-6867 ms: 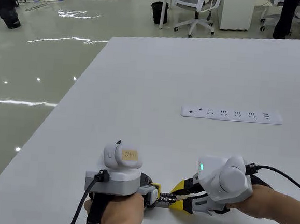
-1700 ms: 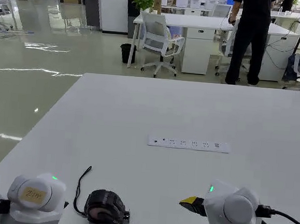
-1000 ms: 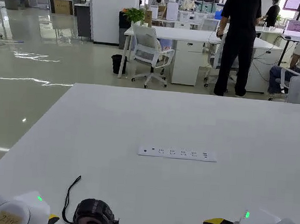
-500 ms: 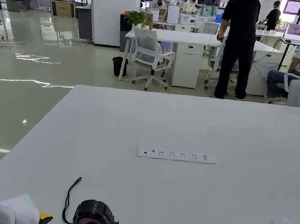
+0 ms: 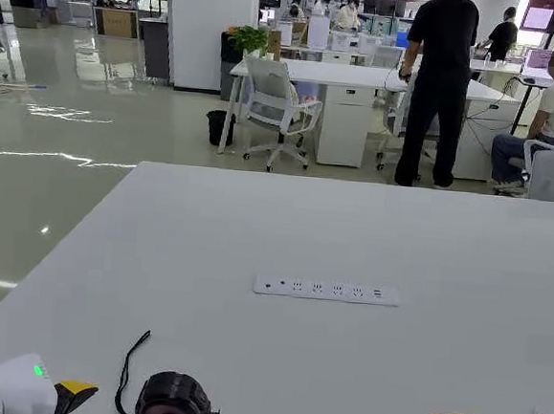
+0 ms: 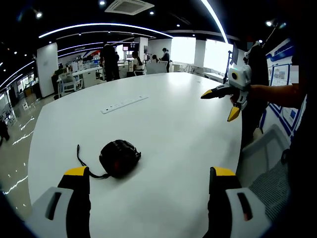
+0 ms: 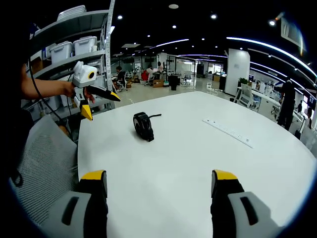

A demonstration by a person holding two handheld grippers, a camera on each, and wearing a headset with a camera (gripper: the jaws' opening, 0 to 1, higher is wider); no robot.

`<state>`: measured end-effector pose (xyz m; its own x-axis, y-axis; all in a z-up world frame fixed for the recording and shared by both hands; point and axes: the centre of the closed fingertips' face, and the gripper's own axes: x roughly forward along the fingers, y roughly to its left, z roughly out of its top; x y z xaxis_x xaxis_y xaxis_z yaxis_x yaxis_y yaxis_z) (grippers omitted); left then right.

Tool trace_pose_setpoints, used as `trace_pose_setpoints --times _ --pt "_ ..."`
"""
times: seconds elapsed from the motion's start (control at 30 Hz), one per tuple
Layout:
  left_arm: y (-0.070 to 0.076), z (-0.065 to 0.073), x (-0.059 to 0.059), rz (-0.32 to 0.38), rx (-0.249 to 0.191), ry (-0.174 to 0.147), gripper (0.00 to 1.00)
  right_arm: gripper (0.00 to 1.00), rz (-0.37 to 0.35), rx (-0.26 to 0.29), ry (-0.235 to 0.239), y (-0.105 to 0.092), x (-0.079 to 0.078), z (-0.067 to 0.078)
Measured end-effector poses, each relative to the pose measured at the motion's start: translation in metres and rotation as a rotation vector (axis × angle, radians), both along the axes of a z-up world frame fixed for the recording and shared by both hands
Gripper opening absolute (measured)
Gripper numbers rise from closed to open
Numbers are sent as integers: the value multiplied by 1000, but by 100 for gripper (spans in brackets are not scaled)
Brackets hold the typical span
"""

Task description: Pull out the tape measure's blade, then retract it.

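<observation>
White table (image 5: 352,232) underfoot of all the action, and right at its near edge we've got both tools in play. Left gripper (image 6: 149,172) sits at the near left, jaws spread wide, nothing between them. Right gripper (image 7: 159,175) is over at the near right, well apart from its partner, jaws just as wide and equally empty-handed. Each gripper view catches the other one held up off the table, yellow tips splayed.

Between them, and closer to the left gripper, lies the tape measure (image 5: 177,405), a black, round-bodied case resting on the table, touching neither gripper. Its thin black strap (image 5: 130,368) loops off to the left and away from the person, flat on the surface.

Moving out to mid-table, a white power strip (image 5: 326,290) lies crosswise, well clear of the tape measure.

Beyond the far edge, a glossy floor picks up the ceiling lights. Further back, a white office chair (image 5: 276,97) stands at a white desk (image 5: 345,78), with a dark waste bin (image 5: 216,126) beside it and a green plant (image 5: 247,37) behind. A person in black (image 5: 441,76) stands at that desk, back turned, and another person (image 5: 543,122) sits at the far right.
</observation>
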<state>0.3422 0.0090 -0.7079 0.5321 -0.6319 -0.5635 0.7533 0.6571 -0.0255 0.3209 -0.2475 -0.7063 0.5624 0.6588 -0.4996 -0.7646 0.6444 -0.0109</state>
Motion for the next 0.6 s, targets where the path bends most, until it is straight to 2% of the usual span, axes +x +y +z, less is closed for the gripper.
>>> trace_pose_setpoints --times 0.1,0.2,0.37,0.6 --pt "3 -2 -3 -1 10 6 99 89 -3 -7 -2 -3 -1 0" --pt "6 -2 -4 0 2 6 99 90 -4 -18 -2 -7 -3 0" --pt "9 2 -2 3 -1 -9 99 90 -14 -23 -5 -13 -2 0" --pt "13 1 1 -2 5 -12 99 90 -10 -34 -2 -15 -4 -1"
